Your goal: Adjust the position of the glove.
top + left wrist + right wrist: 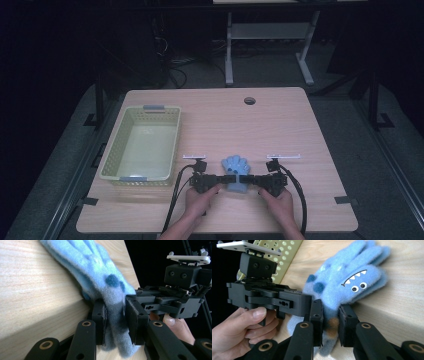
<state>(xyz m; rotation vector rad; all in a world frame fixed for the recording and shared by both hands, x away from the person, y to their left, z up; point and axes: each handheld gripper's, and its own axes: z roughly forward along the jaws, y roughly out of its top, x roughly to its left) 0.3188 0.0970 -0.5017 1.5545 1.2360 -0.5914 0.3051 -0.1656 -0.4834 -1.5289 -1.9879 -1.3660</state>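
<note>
Two grippers clamp blue glove (235,172) | cuff hidden between fingers (316,322)

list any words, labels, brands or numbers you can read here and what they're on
None: no readable text, brand or number stands anywhere in these views.
The blue fleece glove carries only a stitched face with two eyes and a toothed mouth, plus dark blue spots, no lettering.
The yellow-green basket and the wooden table bear no print that can be made out.

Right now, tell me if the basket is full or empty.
Empty: the basket's pale floor is bare in the high view; the glove lies outside it.
</note>
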